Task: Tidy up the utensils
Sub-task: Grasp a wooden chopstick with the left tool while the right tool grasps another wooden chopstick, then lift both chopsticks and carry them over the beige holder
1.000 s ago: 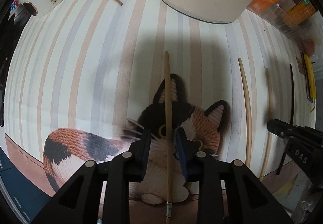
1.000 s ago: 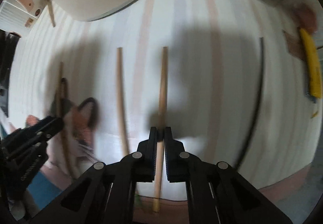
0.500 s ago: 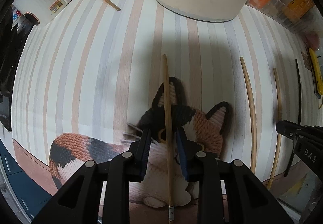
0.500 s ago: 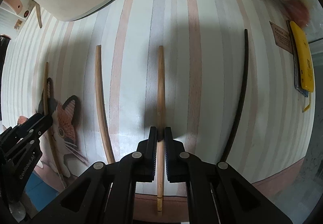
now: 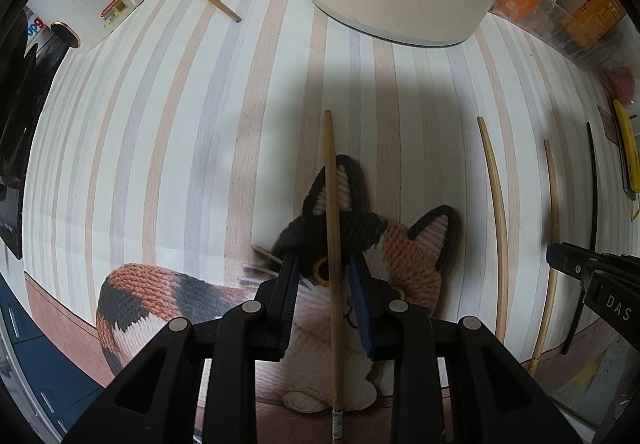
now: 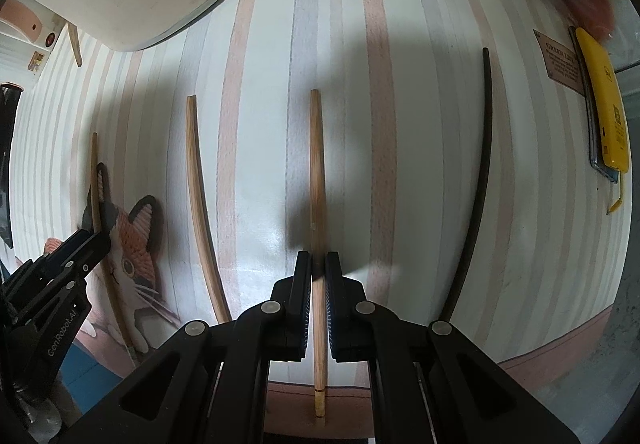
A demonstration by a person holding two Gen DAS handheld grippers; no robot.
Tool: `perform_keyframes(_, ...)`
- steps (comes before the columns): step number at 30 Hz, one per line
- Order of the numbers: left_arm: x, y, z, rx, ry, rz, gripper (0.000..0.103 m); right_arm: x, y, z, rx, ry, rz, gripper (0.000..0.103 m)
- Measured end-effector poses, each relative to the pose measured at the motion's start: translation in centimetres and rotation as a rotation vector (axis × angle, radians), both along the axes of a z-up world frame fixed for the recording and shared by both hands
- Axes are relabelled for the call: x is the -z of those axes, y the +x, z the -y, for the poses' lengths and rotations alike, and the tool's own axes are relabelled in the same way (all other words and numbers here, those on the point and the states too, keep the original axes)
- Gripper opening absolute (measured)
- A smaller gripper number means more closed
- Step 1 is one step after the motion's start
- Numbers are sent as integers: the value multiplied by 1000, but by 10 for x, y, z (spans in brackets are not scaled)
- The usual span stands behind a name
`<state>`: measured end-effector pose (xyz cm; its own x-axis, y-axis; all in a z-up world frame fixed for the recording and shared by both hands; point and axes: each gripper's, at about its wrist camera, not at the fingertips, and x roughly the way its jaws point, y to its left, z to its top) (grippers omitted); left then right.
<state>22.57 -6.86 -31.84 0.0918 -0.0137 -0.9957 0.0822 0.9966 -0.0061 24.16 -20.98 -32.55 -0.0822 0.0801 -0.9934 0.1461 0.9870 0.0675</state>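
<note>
I've got the right gripper (image 6: 319, 276) clenched on a brown chopstick (image 6: 317, 172) — my left gripper (image 5: 325, 284) released, straddling a pale chopstick (image 5: 331, 212).

Dim, soft indoor light; strong fisheye bending in both views.

Light falls from above, so each rig throws a broad, soft-edged shadow on the striped mat (image 5: 168, 148), darkest at the centre. A pale sheen shows on the mat in the right view, just left of the tongs (image 6: 318, 268). Straight chopsticks (image 6: 199, 200) bow toward the edges, black vignette fills the corners, and the far right rim is smeared and out of focus.
</note>
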Motion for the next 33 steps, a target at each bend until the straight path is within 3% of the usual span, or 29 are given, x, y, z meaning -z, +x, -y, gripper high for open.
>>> perform_keyframes(7, 0, 4, -1, 21, 1, -1, 22, -4, -2, -10, -5, -10, -2, 7)
perform_keyframes(8, 1, 5, -2, 18, -2, -3, 20, -3, -3, -11, 4, -8, -1, 7)
perform_keyframes(9, 0, 6, -3, 17, 0, 1, 4, -4, -3, -9, 14, -1, 4, 7)
perform_keyframes(12, -7, 7, -9, 4, 7, 27, 4, -8, -9, 1, 64, 45, 45, 7)
perform_keyframes(26, -107, -3, -39, -44, -83, 292, 4, -101, -27, 21, 101, 44, 355, 6)
perform_keyframes(33, -158, -6, -43, -66, -168, 404, 4, -153, -23, 27, 136, 57, 489, 6)
